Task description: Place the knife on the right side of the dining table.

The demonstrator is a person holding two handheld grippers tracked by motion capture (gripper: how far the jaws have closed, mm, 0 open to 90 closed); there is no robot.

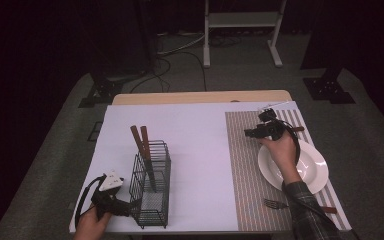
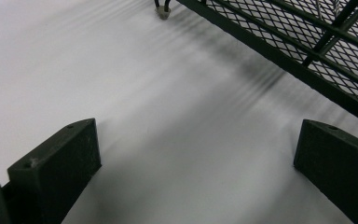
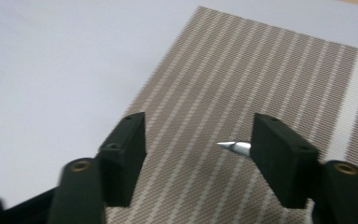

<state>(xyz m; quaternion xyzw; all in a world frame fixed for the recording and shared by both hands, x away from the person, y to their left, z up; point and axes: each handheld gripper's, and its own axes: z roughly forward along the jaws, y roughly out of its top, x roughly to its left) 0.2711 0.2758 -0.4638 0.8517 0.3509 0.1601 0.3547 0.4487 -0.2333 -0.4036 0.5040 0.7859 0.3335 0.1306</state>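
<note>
My right gripper hovers open over the striped placemat, just behind the white plate. In the right gripper view its jaws stand apart with nothing between them, and a pointed metal blade tip peeks out beside the right jaw. A brown handle lies on the mat by that hand. My left gripper rests open at the table's front left, pointing at the black wire basket. Only bare white sheet lies between its jaws. Two brown-handled utensils stand in the basket.
A fork with a brown handle lies on the placemat near the front edge, left of the plate. The basket's mesh base is close ahead of the left gripper. A white sheet covers the table between basket and mat.
</note>
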